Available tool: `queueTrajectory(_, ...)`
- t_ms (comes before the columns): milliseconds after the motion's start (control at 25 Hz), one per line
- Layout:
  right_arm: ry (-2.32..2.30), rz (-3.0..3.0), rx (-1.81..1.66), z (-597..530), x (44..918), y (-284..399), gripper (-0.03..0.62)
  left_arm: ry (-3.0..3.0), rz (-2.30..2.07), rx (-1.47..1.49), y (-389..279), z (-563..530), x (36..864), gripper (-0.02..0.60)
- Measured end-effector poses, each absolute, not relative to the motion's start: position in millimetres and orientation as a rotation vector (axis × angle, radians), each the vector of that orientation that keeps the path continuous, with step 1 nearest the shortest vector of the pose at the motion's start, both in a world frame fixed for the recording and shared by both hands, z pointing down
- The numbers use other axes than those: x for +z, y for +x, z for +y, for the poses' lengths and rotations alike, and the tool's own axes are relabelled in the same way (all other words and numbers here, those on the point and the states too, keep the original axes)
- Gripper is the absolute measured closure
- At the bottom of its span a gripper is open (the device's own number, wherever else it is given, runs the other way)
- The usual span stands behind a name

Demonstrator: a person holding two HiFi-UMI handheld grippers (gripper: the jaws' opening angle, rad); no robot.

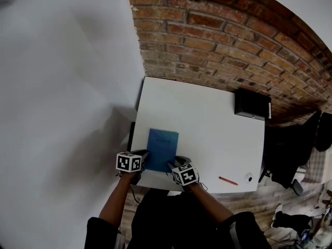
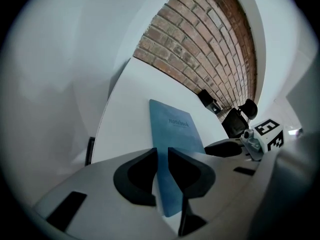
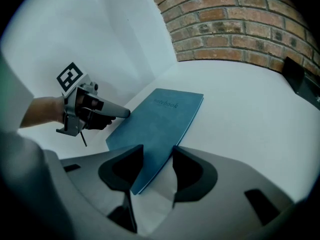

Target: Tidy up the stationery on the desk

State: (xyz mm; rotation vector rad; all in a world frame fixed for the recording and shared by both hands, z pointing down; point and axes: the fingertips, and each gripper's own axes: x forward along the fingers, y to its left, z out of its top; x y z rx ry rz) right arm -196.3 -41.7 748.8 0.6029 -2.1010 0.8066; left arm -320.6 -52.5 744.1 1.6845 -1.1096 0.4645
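A blue notebook (image 1: 162,149) lies on the white desk (image 1: 207,123), near its front edge. My left gripper (image 1: 139,162) is at the notebook's near left corner. In the left gripper view its jaws stand very close together, with the notebook (image 2: 176,126) filling the narrow gap at the left gripper (image 2: 161,171). My right gripper (image 1: 175,166) is at the near right corner. Its jaws are wider apart and straddle the notebook's corner (image 3: 150,154) at the right gripper (image 3: 157,169). A red pen (image 1: 227,180) lies near the front right of the desk.
A black box (image 1: 252,104) sits at the desk's far right corner by the brick wall (image 1: 223,40). A small white round object (image 1: 248,178) lies beside the pen. A dark office chair (image 1: 288,154) stands to the right of the desk. A white wall (image 1: 62,87) runs along the left.
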Motion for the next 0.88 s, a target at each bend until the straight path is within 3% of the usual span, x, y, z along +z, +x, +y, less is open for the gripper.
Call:
queueTrajectory(640,0.740,-2.220,0.859,-49.1,715.7,-173.3,0.403,1.864,-1.318,0.564,-308.6,-50.4,712.6,0.502)
queueTrajectory(800,0.829,-2.234,0.821,-62.2,703.2,-143.4,0.558,1.944,-1.343,0.490,-280.3,-62.4,694.6,0.503)
queueTrajectory(880,0.856,-2.247,0.821,-57.8,698.6,-128.8,0.570,1.969,-1.326,0.474,-262.9,-61.0,690.3,0.508)
